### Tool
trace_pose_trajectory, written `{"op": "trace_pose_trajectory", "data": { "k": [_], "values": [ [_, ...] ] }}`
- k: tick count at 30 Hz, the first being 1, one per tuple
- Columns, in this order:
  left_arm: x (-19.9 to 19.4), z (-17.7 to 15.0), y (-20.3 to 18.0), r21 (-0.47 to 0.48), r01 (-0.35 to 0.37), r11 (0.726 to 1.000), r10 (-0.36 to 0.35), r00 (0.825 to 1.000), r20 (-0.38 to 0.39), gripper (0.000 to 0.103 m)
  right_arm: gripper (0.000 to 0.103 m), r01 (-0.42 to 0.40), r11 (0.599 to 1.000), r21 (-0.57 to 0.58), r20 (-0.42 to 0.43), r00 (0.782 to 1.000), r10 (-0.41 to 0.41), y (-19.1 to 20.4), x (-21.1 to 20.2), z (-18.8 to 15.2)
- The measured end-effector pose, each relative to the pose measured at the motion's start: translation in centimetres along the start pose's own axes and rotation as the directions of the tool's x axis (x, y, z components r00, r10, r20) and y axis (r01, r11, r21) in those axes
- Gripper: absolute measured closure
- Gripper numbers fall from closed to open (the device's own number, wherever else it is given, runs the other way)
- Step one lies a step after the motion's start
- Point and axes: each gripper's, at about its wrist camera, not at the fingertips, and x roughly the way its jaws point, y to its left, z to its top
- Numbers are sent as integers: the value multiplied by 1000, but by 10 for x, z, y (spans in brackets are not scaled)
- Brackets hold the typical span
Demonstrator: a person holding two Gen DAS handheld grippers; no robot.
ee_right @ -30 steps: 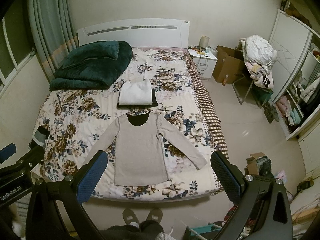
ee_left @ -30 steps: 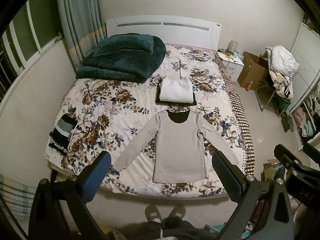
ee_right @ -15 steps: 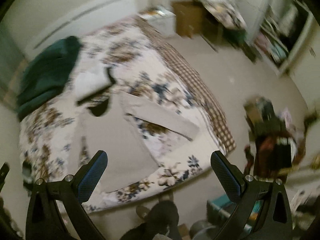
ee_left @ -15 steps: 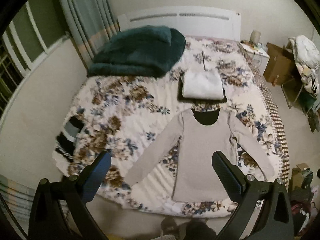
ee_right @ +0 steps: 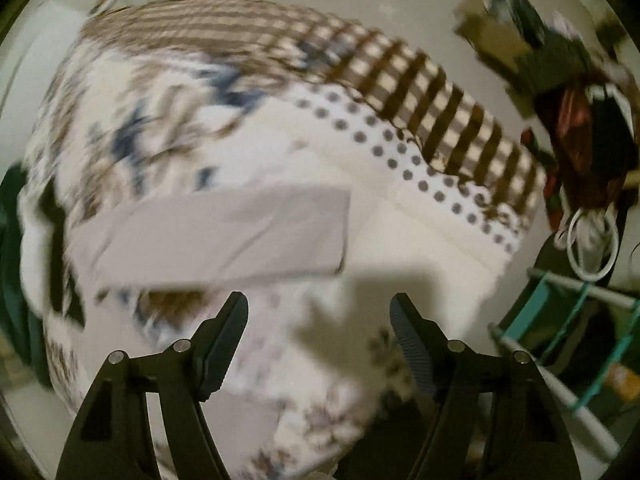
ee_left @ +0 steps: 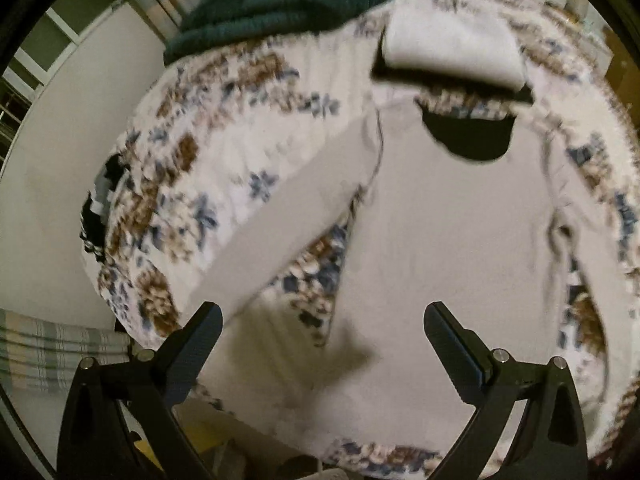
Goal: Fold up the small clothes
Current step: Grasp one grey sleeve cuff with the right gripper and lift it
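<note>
In the left wrist view the left gripper (ee_left: 322, 334) hangs low over the near part of the bed (ee_left: 224, 128), its fingers spread wide with nothing between them. Below and ahead of it lies the grey top (ee_left: 448, 240), spread flat on the floral cover with its black-lined neck (ee_left: 468, 140) toward the far end. One sleeve (ee_left: 288, 236) runs out at a slant to the left, its cuff near the left finger (ee_left: 200, 340). Just past the neck sits a folded white garment (ee_left: 452, 50) on top of something dark, and beyond that a dark green blanket (ee_left: 288, 0). A black-and-white striped cloth (ee_left: 96, 208) hangs at the bed's left edge. The whole view is motion-blurred. In the right wrist view the right gripper (ee_right: 320, 336) is also released, fingers apart and empty, above the bed's corner. The top's other sleeve (ee_right: 216, 232) lies flat across the cover just ahead of the left fingertip, not touching either finger. A dotted band (ee_right: 400, 152) and a brown checked border (ee_right: 440, 92) run along the bed's edge beyond it. To the right a teal rack (ee_right: 568, 320) stands on the floor beside blurred clutter.
</note>
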Motion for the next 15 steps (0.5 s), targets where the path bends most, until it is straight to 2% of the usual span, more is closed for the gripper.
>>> {"op": "trace_pose_trajectory", "data": {
  "k": [4,7,9,11,12,13,15],
  "values": [
    [51,-8,-23,1,-11,1000,11,998,-56,0,27,-32,994,104,-38,999,36,-21,82,33],
    [79,-15,-31,-16,2,1000,-4,996,-93,0,28,-98,984,152,-46,993,106,-25,115,36],
    [91,-20,-34,-14,18,1000,-19,994,-104,0,47,-130,981,145,4,991,131,-22,116,33],
    [98,-24,-34,-6,32,999,-33,994,-107,0,81,-146,982,118,48,989,141,-15,113,27],
    [99,-26,-34,-5,39,999,-39,994,-102,0,93,-154,982,110,64,987,148,-12,111,24],
    [100,-27,-33,-2,44,999,-44,994,-99,0,99,-157,983,99,74,986,150,-8,109,20],
    [101,-30,-28,-3,52,999,-52,994,-97,0,99,-155,986,68,107,983,147,3,99,11]
  ]
}}
